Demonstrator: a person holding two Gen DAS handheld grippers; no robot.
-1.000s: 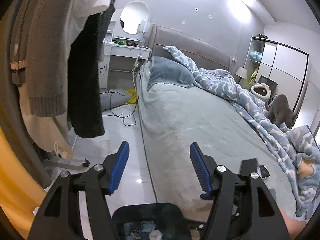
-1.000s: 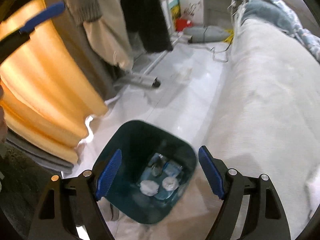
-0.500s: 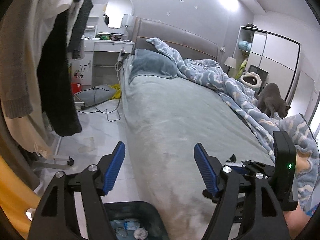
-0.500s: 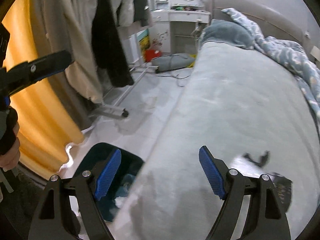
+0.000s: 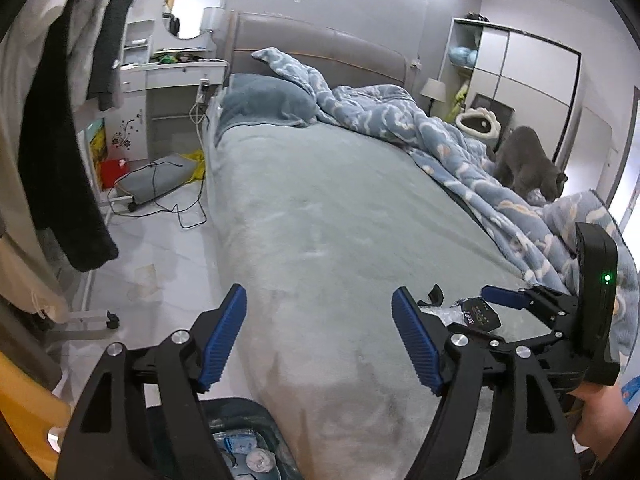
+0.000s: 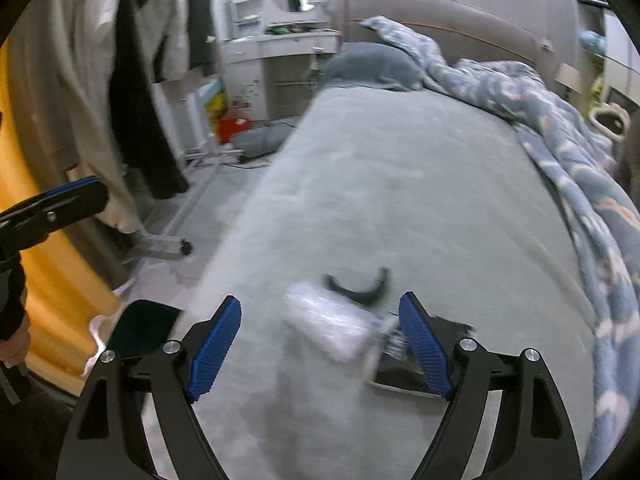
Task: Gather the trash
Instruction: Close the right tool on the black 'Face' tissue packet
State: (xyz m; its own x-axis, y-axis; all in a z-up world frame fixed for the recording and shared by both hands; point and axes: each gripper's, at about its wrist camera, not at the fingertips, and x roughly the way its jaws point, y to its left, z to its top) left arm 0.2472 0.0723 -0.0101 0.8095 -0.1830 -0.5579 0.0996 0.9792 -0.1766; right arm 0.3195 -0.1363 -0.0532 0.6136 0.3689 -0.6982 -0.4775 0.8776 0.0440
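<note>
**Two open claws by the bed, trash on the bed and in the bin**

The left claw point(image 5: 318, 338) is wide open and holds nothing. It hangs over the near corner of the bed point(image 5: 320, 208). Right under it, on the floor beside the bed's near corner, stands the dark bin point(image 5: 248, 440). White crumpled bits and a clear wrapper lie inside the bin.

The right claw point(image 6: 320, 344) is wide open too, with nothing in it. It hangs over the near end of the bed point(image 6: 400, 200). Between its blue pads lies a clear plastic wrapper point(image 6: 328, 326), blurry, flat on the bed. A curved black piece point(image 6: 358, 286) lies on the bed just past the wrapper. A flat dark thing point(image 6: 404, 368) lies on the bed next to the wrapper, partly behind the right pad; what it is cannot be told.

The middle of the bed is smooth grey-green cover with lots of room. A bunched blue blanket point(image 5: 440, 140) fills the bed's far side, and a grey cat point(image 5: 524, 164) stands on it. A blue pillow point(image 5: 264, 100) sits at the head of the bed.

On the floor beside the bed are black cords point(image 5: 176, 208) and a grey flat thing on wheels. Clothes point(image 5: 60, 140) hang on a rack on that side of the bed. A white desk point(image 5: 176, 76) with a round mirror stands by the head of the bed.
</note>
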